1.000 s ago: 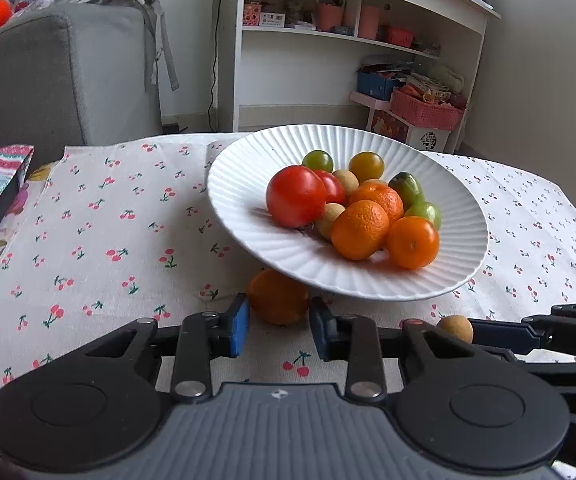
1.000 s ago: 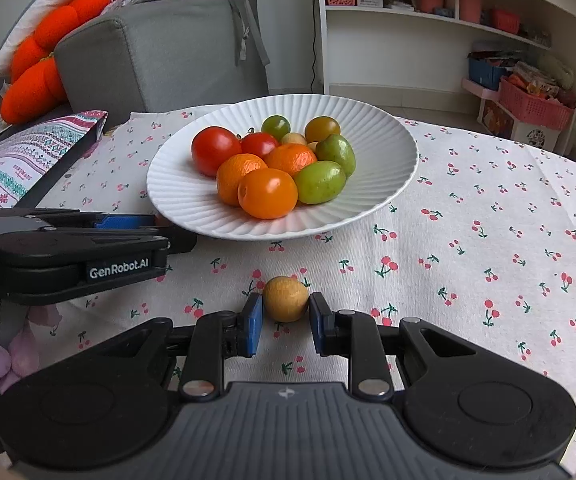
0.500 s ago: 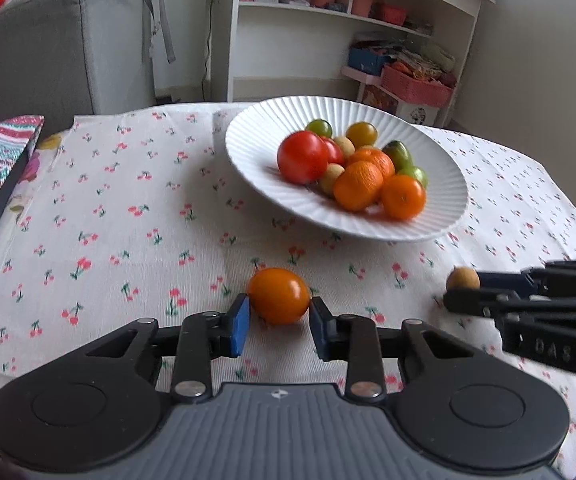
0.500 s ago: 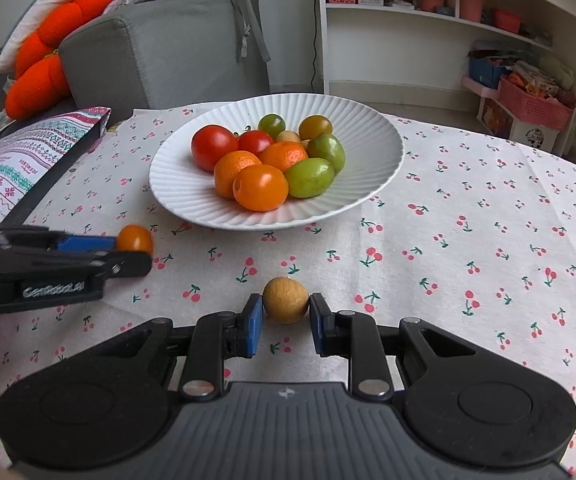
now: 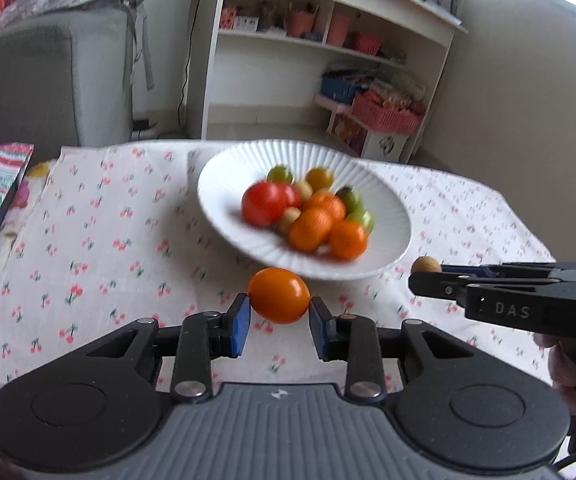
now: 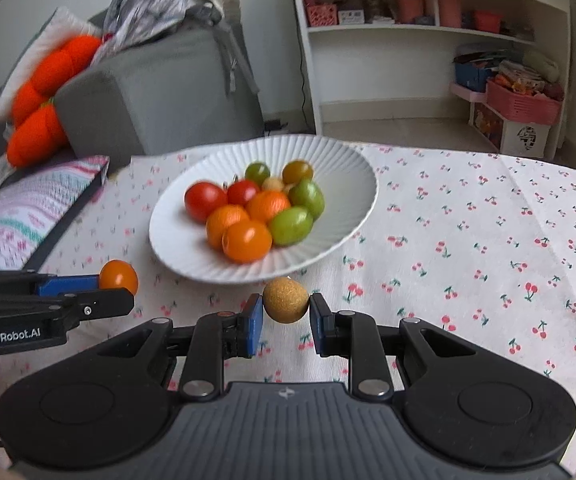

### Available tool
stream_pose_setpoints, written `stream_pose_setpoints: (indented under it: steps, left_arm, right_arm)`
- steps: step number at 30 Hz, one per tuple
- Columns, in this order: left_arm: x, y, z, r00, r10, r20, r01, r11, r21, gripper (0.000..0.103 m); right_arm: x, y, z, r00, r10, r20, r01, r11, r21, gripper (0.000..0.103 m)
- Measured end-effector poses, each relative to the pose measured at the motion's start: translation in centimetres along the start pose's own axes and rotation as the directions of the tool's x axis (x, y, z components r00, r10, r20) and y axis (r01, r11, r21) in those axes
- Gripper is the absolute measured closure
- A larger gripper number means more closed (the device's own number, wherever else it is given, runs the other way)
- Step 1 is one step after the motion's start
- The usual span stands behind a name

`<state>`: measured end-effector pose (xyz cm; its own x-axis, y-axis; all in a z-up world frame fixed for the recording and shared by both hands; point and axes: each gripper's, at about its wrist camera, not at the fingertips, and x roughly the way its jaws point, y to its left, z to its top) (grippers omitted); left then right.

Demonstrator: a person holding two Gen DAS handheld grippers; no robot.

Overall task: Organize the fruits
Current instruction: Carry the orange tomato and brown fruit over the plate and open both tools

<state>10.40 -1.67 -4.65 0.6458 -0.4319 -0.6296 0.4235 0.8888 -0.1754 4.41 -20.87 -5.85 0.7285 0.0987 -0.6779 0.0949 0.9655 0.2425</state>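
White ribbed plate (image 6: 192, 248) on a cherry-print tablecloth (image 6: 467, 248), heaped with fruit: two red tomatoes (image 6: 204, 201), three oranges (image 6: 246, 241), green fruits (image 6: 291, 225) toward the right, smaller green and yellow ones at the far side. Plate rim directly ahead of both grippers, between each held fruit and the heap. Beyond the table, a grey sofa (image 6: 160, 92) at far left, with orange cushions (image 6: 44, 92) and a crumpled silver bag (image 6: 148, 4). White shelf unit (image 6: 427, 32) at far right, filled with pink pots and boxes; pink basket (image 6: 523, 102) at its foot. Striped fabric (image 6: 28, 208) along the left table edge.

Left gripper (image 5: 279, 322): blue pads drawn in against the two sides of a small orange tomato (image 5: 279, 295), pinched and clear of the cloth, just short of the near plate rim. Same gripper seen side-on at the left of the right wrist view, fruit at its tip.

Right gripper (image 6: 286, 318): jaws nearly together, pinching a tan, rough-skinned round fruit (image 6: 286, 299) between blue pads, likewise off the cloth and just short of the near rim. In the left wrist view, this gripper reaching in from the right, fruit at its tip beside the plate's right edge. Part of a hand (image 5: 571, 376) visible behind its body. Both views blurred around the plate.
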Motion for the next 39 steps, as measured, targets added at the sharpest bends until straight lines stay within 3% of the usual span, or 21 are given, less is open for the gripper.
stream_pose_setpoints:
  steps: [12,27,30,31,35,39]
  left_arm:
    - [2.4,-1.1,1.9,0.998,0.065,0.023,-0.067,0.996,0.063,0.082]
    - [5.2,-1.4,3.0,0.998,0.06,0.017,-0.061,0.993,0.1,0.082]
    - [5.2,-1.4,3.0,0.998,0.056,0.02,-0.058,0.993,0.098,0.081]
    - [5.1,-1.4,3.0,0.998,0.06,0.023,-0.062,0.993,0.098,0.081]
    - [4.5,-1.4,3.2,0.996,0.079,0.03,-0.082,0.992,0.092,0.055]
    - [3.5,-1.5,3.4,0.995,0.099,0.033,-0.101,0.992,0.073,0.037]
  right_arm:
    - [1.4,-0.8,2.6,0.996,-0.047,0.07,0.048,0.999,0.001,0.081]
    - [3.6,-1.5,3.4,0.995,-0.069,0.076,0.071,0.997,-0.017,0.08]
    - [3.5,-1.5,3.3,0.995,-0.066,0.077,0.067,0.998,-0.013,0.079]
    - [3.4,-1.5,3.3,0.995,-0.062,0.078,0.063,0.998,-0.01,0.073]
    - [2.8,-1.6,3.6,0.994,-0.069,0.081,0.07,0.998,-0.005,0.065]
    - [1.8,-1.9,3.7,0.992,-0.098,0.078,0.098,0.995,0.006,0.051]
